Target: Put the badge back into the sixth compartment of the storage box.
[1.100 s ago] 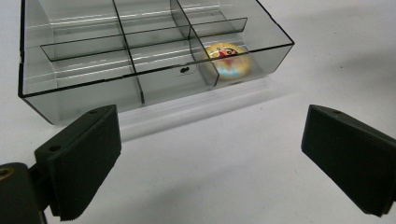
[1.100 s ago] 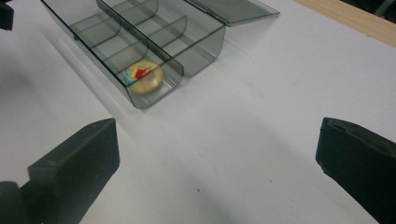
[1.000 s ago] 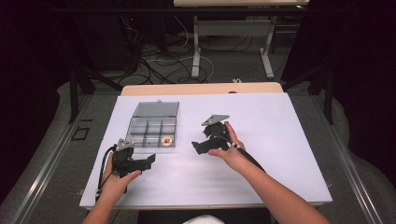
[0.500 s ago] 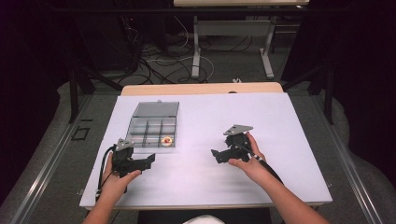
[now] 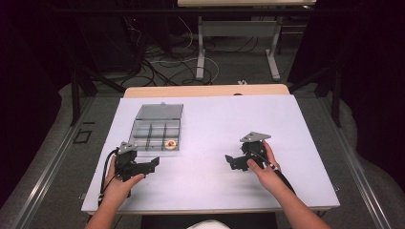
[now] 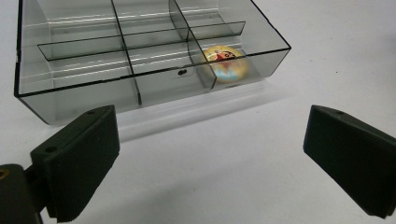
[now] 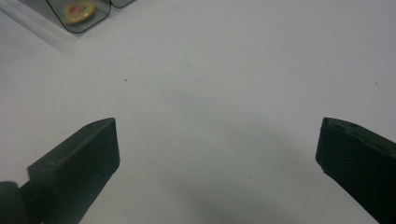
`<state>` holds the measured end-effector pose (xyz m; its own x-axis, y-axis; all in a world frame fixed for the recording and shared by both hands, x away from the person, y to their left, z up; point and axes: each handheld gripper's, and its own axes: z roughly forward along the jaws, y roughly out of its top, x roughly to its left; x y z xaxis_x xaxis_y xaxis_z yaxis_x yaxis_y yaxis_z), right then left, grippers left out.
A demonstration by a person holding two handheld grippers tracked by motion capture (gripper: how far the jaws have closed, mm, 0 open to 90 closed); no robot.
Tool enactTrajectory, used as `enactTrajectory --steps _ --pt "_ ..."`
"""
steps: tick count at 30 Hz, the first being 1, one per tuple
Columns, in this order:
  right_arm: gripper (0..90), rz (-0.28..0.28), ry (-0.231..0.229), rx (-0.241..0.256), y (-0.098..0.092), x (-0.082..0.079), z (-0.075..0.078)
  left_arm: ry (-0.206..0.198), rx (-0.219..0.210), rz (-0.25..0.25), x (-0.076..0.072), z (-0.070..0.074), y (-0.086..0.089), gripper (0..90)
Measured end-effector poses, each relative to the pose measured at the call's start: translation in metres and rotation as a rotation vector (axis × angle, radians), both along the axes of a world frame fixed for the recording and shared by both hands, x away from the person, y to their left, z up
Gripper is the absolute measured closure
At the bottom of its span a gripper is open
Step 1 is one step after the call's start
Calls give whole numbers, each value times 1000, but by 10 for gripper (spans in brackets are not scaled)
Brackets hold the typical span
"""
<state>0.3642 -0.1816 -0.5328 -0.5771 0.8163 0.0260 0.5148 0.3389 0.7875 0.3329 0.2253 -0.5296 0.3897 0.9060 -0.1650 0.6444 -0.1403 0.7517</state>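
High view: both tongs rest apart and empty on the worktop (image 5: 296,124).
Left tongs (image 5: 152,163) should approach the box (image 5: 157,126) squarely; its round badge (image 5: 170,142) sits in the near right compartment, right tongs (image 5: 231,161) well apart.

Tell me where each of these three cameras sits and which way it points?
High view: above the person's side, looking forward and down at the table; forearms, left gripper and right gripper show.
Left gripper view: rides the left gripper, facing the box; open jaws show.
Right gripper view: rides the right gripper, facing bare table; open jaws show.
All share the box's badge.
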Motion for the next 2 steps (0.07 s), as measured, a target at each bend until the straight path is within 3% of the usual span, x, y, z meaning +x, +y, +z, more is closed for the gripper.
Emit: enactTrajectory --steps 2 --pt "0 -9 5 6 -1 0 -1 -2 1 1 0 0 0 28"
